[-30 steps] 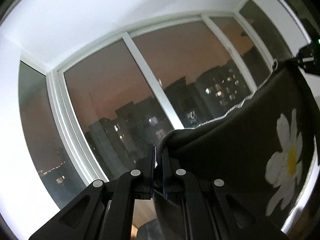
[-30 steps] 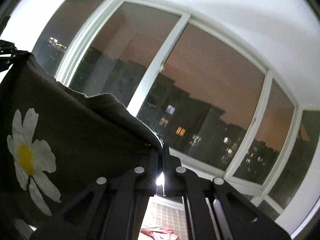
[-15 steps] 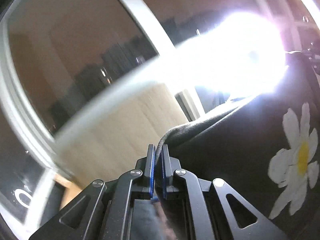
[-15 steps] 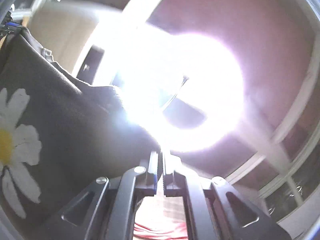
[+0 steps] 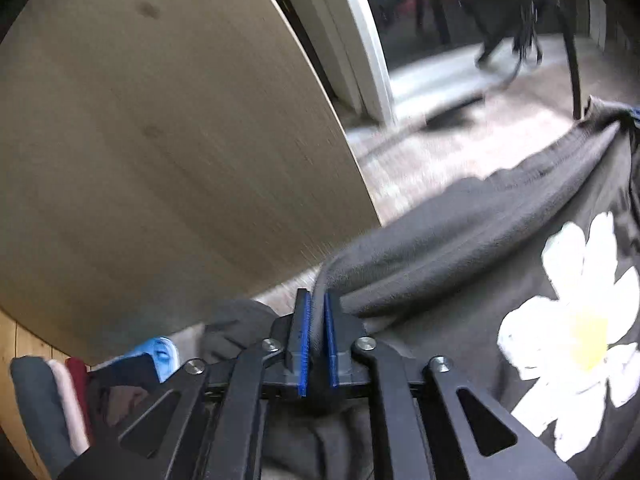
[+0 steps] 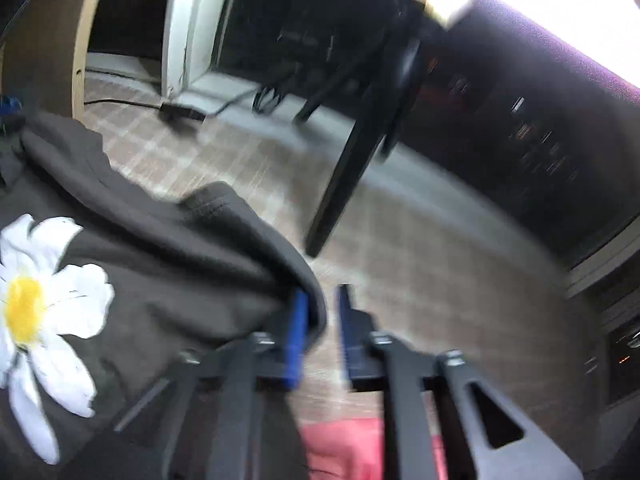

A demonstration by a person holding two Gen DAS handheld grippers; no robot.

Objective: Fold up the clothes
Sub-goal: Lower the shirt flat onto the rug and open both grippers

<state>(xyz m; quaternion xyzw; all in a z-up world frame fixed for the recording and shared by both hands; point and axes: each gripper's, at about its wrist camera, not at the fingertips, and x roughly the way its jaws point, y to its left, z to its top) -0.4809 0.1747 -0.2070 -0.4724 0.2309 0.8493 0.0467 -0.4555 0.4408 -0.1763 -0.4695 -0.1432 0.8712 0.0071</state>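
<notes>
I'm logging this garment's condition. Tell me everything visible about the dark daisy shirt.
The shirt is dark grey, soft knit, printed with a white daisy with a yellow centre. It hangs stretched between both grippers. The left gripper pinches its edge; the right gripper has parted fingers, with cloth draped over its left finger.

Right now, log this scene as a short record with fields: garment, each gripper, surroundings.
garment: dark garment with a white daisy print, spanning both views
left gripper: shut on the garment's edge
right gripper: jaws apart, cloth edge lying between them
table: round wooden tabletop left of the garment
floor: tiled, red cloth below the right gripper
image quality: motion blur
</notes>
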